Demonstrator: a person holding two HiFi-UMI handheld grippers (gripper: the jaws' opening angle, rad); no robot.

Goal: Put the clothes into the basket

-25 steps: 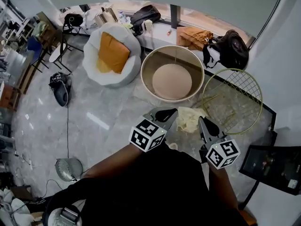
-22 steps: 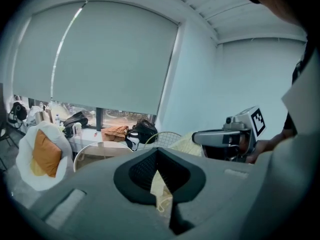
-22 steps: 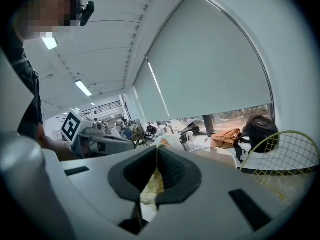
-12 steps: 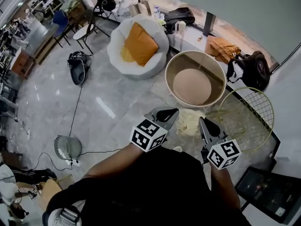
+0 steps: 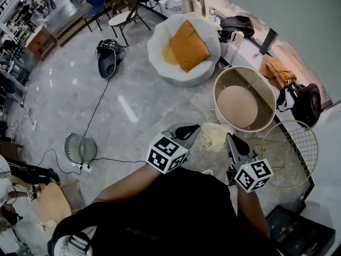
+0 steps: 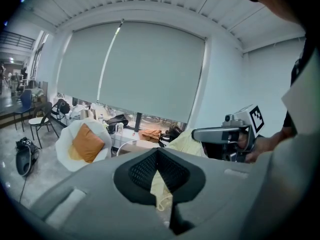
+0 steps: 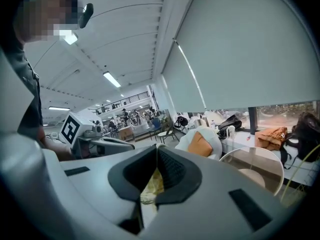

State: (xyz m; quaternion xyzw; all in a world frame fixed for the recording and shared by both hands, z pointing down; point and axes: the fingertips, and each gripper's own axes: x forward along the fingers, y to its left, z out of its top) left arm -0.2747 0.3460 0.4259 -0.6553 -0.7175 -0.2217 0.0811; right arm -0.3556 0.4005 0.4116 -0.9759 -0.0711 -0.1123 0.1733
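Observation:
A pale yellow garment (image 5: 214,136) hangs bunched between my two grippers above the grey floor. My left gripper (image 5: 196,128) is shut on its left side; the fabric (image 6: 161,191) shows pinched in the closed jaws. My right gripper (image 5: 229,138) is shut on the other side, with cloth (image 7: 151,184) caught between its pads. The round basket (image 5: 219,89), cream-walled with a beige bottom, stands just beyond and to the right of the garment. It also shows in the right gripper view as a pale rim (image 7: 250,150).
A yellow-green wire basket (image 5: 290,153) leans right of the round basket. A white round chair with an orange cushion (image 5: 184,39) stands behind. A floor fan (image 5: 80,148) with its cable, a black device (image 5: 108,57) and a black backpack (image 5: 306,100) lie around.
Both grippers keep their hold on the garment while the person turns left. In the head view the round basket and wire basket have slid to the right, and the fan has come into sight.

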